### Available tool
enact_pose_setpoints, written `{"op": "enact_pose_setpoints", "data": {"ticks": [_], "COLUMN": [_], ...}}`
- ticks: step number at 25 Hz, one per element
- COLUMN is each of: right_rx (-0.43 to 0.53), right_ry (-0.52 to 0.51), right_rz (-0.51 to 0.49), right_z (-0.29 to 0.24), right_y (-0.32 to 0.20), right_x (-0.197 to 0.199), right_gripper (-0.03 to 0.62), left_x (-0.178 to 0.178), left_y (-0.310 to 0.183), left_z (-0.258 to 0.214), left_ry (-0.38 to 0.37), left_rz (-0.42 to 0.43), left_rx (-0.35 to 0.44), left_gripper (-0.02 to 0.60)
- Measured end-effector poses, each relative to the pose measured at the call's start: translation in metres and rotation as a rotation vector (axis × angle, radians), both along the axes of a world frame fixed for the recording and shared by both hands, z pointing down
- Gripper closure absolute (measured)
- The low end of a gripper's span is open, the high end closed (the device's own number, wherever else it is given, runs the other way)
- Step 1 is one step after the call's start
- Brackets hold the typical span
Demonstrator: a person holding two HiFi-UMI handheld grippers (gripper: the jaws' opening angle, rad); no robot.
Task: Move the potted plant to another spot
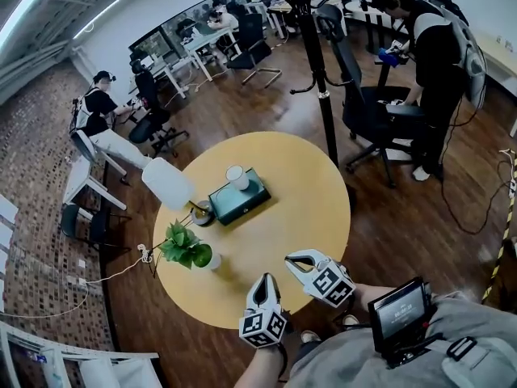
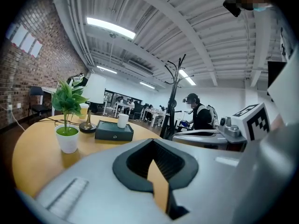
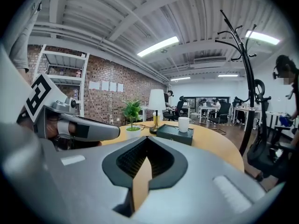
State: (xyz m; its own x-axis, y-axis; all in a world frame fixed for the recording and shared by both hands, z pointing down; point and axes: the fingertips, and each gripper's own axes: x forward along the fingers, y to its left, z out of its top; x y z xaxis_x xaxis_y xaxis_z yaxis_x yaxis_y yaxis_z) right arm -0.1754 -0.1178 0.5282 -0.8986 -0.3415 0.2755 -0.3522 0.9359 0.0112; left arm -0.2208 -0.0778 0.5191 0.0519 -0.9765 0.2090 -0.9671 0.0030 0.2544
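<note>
Both pairs are pressed together and empty: my left tongs [image 1: 265,281] and right tongs [image 1: 291,259] hover over the worktop's [image 1: 307,192] near rim. The potted plant [image 1: 187,247] stands upright near the lamp [image 1: 170,184], well apart from both, apparently not yet approached.

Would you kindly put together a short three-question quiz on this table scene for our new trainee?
1. In the head view, which edge of the table is the potted plant nearest? A left, B right, C far.
2. True or false: the cup stands on top of the box.
3. Fill in: the left gripper and the right gripper are both ____ and hold nothing.

Key: 1 A; 2 true; 3 shut.
</note>
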Motion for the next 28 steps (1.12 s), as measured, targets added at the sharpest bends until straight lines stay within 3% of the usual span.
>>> {"op": "enact_pose_setpoints", "data": {"ticks": [11, 28], "right_rx": [-0.042, -0.022], "right_ry": [0.005, 0.004], "right_rz": [0.067, 0.090], "right_z": [0.006, -0.002], "right_y": [0.029, 0.044], "right_x": [0.022, 0.019], "right_gripper": [0.587, 0.589], "left_x": [0.021, 0.020], "left_y": [0.019, 0.032], "left_z": [-0.004, -0.008], "left_ry": [0.006, 0.020], "left_rz": [0.090, 0.111], "left_rx": [0.017, 0.043], "left_gripper": [0.580, 0.580]}}
